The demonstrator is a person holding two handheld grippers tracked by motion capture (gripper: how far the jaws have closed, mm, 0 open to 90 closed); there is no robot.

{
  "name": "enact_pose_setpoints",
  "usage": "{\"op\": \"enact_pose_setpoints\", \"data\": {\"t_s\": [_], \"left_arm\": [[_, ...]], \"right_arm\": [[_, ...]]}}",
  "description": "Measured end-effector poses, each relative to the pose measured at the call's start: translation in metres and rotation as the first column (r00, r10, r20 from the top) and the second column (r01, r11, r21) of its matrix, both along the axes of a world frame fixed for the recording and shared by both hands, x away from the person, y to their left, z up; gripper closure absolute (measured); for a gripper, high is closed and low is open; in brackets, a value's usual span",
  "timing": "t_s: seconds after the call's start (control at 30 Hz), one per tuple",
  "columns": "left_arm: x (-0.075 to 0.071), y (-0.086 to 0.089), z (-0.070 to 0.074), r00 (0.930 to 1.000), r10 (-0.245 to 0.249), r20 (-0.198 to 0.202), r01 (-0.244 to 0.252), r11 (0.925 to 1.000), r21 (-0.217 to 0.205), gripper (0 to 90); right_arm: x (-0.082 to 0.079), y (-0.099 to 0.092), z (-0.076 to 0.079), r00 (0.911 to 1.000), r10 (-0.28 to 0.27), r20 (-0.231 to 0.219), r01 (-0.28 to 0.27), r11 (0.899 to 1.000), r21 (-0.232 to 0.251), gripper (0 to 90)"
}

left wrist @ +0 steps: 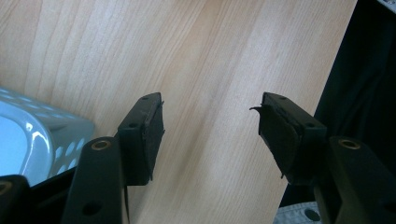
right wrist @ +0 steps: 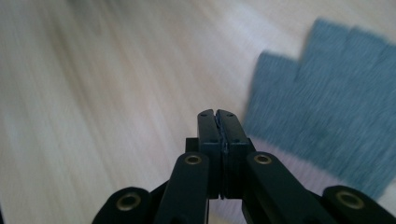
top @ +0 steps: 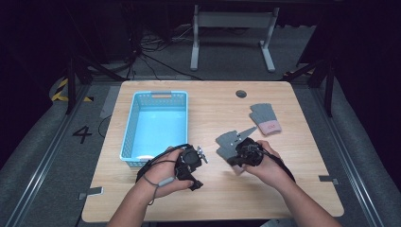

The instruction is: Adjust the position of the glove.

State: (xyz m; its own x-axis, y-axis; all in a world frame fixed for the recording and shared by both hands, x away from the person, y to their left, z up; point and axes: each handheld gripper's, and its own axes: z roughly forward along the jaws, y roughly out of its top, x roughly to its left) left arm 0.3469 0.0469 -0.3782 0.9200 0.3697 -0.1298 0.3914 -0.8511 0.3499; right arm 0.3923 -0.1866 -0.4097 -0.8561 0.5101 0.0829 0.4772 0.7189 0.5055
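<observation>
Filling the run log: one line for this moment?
left gripper: jaws open, empty | right gripper: jaws shut, empty | grey glove: on table | basket: empty

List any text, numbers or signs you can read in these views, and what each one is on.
"4": painted in black on the grey floor left of the table.
Yellow-and-black hazard stripes: floor marking, no words.
Mark on the pink cuff of the grey glove: too small to read.
</observation>
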Motion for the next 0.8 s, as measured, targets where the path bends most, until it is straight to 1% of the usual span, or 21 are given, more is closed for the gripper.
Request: {"op": "enact_pose_setpoints", "data": {"t_s": [0.1, 0.2, 0.27, 0.37, 0.47, 0.7, 0.8], "left_arm": [[0.001, 0.002, -0.001, 0.9999, 0.010, -0.008, -0.010, 0.9999, -0.003, 40.6], [0.002, 0.004, -0.002, 0.9999, 0.013, -0.007, -0.013, 0.9999, -0.005, 40.5], [0.002, 0.005, -0.002, 0.9998, 0.017, -0.008, -0.017, 0.9998, -0.006, 40.4], [0.002, 0.007, -0.002, 0.9997, 0.022, -0.012, -0.022, 0.9997, -0.008, 40.5], [0.003, 0.007, -0.002, 0.9998, 0.019, -0.010, -0.020, 0.9997, -0.013, 40.5], [0.003, 0.009, -0.002, 0.9996, 0.026, -0.011, -0.027, 0.9995, -0.014, 40.4], [0.003, 0.009, -0.002, 0.9996, 0.026, -0.011, -0.026, 0.9996, -0.013, 40.4]], "right_arm": [[0.011, 0.006, 0.003, 0.9996, -0.022, 0.015, 0.022, 1.000, 0.017, 89.6], [0.023, 0.014, 0.001, 0.9991, -0.037, 0.019, 0.037, 0.999, 0.004, 89.6], [0.032, 0.018, -0.001, 0.9982, -0.057, 0.020, 0.057, 0.998, 0.002, 89.6], [0.043, 0.023, -0.006, 0.9959, -0.090, 0.005, 0.090, 0.996, 0.003, 89.6], [0.052, 0.027, -0.013, 0.9948, -0.102, 0.002, 0.102, 0.995, -0.011, 89.6], [0.060, 0.030, -0.025, 0.9937, -0.112, -0.014, 0.111, 0.993, -0.037, 89.7], [0.061, 0.030, -0.026, 0.9934, -0.113, -0.014, 0.113, 0.993, -0.037, 89.8]]}}
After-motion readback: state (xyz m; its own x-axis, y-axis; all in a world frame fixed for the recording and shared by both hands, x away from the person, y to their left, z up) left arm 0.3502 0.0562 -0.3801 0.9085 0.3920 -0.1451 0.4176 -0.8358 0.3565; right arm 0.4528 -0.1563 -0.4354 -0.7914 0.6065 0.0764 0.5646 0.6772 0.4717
